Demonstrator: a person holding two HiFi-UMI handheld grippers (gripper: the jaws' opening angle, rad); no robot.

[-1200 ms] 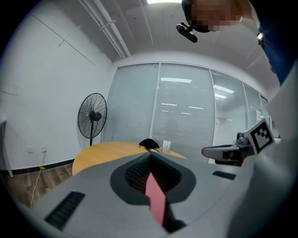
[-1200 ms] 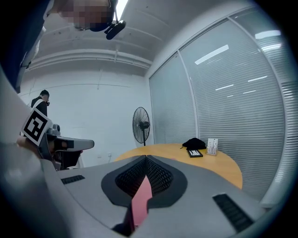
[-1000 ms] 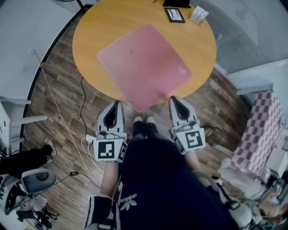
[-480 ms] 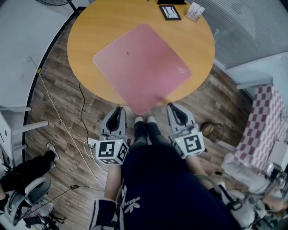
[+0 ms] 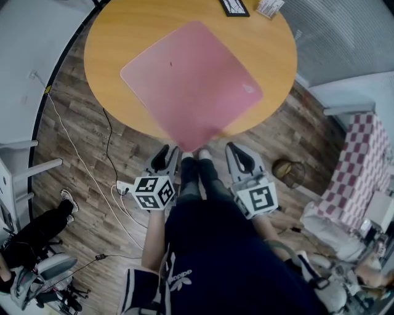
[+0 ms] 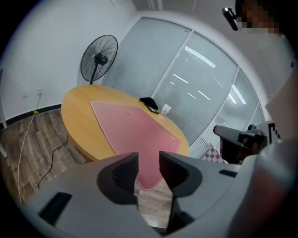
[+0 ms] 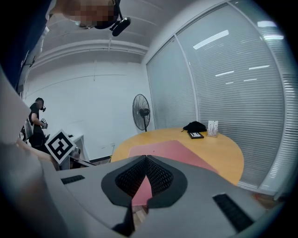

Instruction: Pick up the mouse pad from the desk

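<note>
The round wooden desk (image 5: 104, 43) fills the top of the head view. Its far rim is cut off at 12 o'clock, so the dark tablet (image 5: 234, 6) and white card stand (image 5: 271, 7) there show only in part. The pink mouse pad (image 5: 191, 80) lies flat on the desk, its near corner overhanging the rim at 6 o'clock. We hold both tools below that corner, clear of the pad. The left gripper (image 5: 166, 154) is at 7 o'clock, its jaws opening with nothing between them. The right gripper (image 5: 237, 152) is at 5 o'clock, clenched tip to tip and empty. Against a second ago, the left one sits lower and rolled, its marker cube tilted. A small round basket (image 5: 288, 173) stands on the floor at the right gripper's 3 o'clock; we cannot make out its contents.
</note>
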